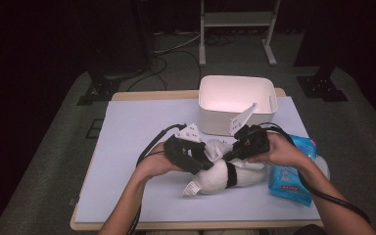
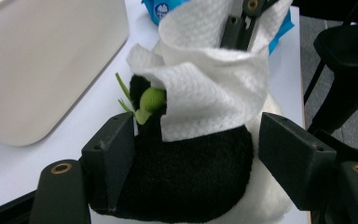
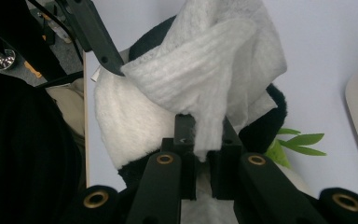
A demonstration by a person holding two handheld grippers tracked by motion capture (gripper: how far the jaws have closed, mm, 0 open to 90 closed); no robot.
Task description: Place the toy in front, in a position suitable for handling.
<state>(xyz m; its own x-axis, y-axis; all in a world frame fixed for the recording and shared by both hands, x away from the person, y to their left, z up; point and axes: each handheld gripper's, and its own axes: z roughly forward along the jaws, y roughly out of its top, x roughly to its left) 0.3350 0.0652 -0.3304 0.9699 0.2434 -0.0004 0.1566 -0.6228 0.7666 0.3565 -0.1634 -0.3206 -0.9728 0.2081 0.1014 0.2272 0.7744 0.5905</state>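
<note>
A black-and-white plush panda (image 1: 220, 178) lies on its side near the table's front, with a green leaf sprig (image 2: 150, 99) at its black part. My left gripper (image 1: 206, 166) is open. Its jaws straddle the panda's black section (image 2: 186, 177), and the left jaw touches the fur. My right gripper (image 3: 204, 135) is shut on a white wipe (image 3: 205, 60) and holds it draped over the top of the panda (image 3: 121, 116). In the left gripper view the wipe (image 2: 209, 88) hangs over the leaf, with the right gripper's fingers (image 2: 235, 30) above it.
A white bin (image 1: 235, 93) stands just behind the panda at the table's far edge. A blue wipes packet (image 1: 289, 181) lies at the right, under the right forearm. The pale blue mat (image 1: 137, 127) is bare on the left.
</note>
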